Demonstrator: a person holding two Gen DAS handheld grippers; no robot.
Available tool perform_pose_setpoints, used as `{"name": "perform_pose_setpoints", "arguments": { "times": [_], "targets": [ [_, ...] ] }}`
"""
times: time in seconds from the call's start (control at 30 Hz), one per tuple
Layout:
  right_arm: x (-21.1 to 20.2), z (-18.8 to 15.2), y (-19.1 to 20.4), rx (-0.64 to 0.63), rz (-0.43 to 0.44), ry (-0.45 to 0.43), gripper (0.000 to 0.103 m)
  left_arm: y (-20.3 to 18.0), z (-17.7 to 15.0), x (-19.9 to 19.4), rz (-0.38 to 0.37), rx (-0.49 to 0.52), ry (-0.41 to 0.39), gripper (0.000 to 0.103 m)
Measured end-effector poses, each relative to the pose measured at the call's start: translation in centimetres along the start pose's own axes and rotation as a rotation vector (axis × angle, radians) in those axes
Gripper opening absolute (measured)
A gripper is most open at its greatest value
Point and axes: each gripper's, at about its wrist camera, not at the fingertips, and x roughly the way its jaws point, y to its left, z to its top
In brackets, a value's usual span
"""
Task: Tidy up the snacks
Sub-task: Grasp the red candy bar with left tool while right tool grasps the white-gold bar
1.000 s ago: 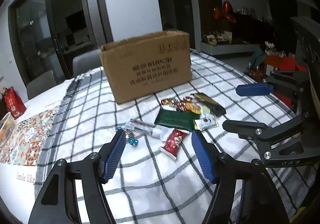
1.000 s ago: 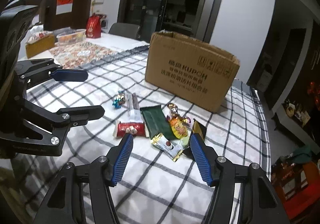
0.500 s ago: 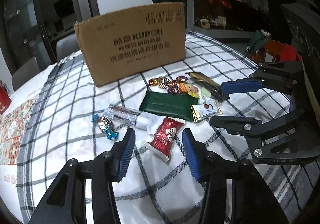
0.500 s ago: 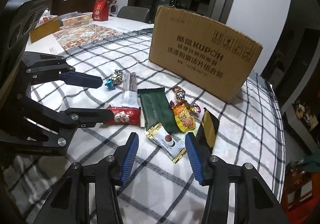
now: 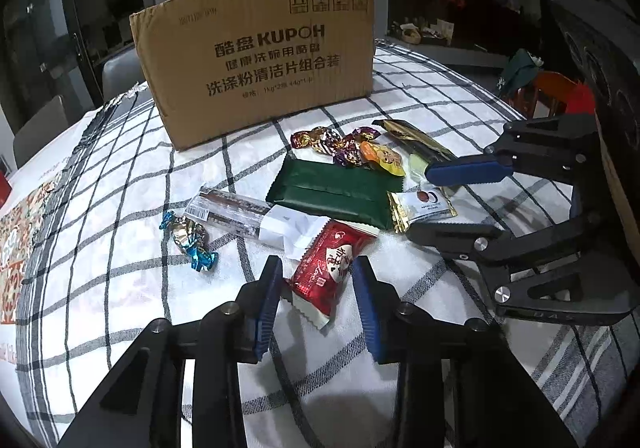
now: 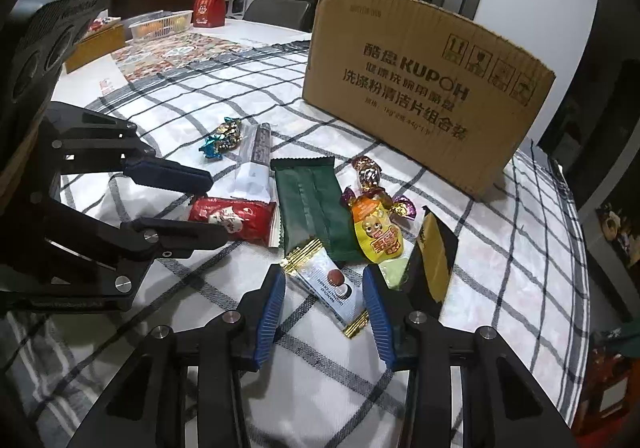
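A brown cardboard carton printed with dark lettering stood on the bench, which was covered by a white cloth with a black check pattern. All the snacks lay in front of that carton.

Nearest the carton sat a small heap of foil-wrapped candies in purple and gold, with an orange and yellow cartoon-printed pouch touching them. Beside the pouch, farther from the carton, lay a black and gold flat sachet. A dark green rectangular foil packet lay in front of the candies. Next to it rested a long brown bar in a clear and white wrapper, and beyond that, apart from the rest, a blue and gold twisted candy.

The left tongs pointed down toward the carton, their blue pads on either side of a red snack packet with white print, which lay flat on the cloth on the far side of the green packet from the carton. The tongs were closing at a narrow gap, and the pads did not yet press the packet.

The right tongs were likewise closing at a narrow gap around a white packet with gold crimped ends, which lay at the green packet's near end, away from the carton. Its pads were close beside the packet's edges, without a clear squeeze.
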Motion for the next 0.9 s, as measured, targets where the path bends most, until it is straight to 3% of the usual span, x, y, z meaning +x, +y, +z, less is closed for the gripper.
{"name": "perform_pose_setpoints", "arguments": {
  "times": [0.3,0.5,0.9],
  "targets": [
    [1.0,0.2,-0.2,0.016,0.018,0.021,0.039,0.0,0.2,0.9,0.003,-0.011,0.008,0.036],
    [1.1,0.2,-0.3,0.055,0.029,0.025,0.028,-0.1,0.1,0.9,0.018,-0.005,0.003,0.035],
    [-1.8,0.3,0.4,0.149,0.016,-0.02,0.027,-0.8,-0.6,-0.7,-0.004,-0.007,-0.003,0.031]
  ]
}}
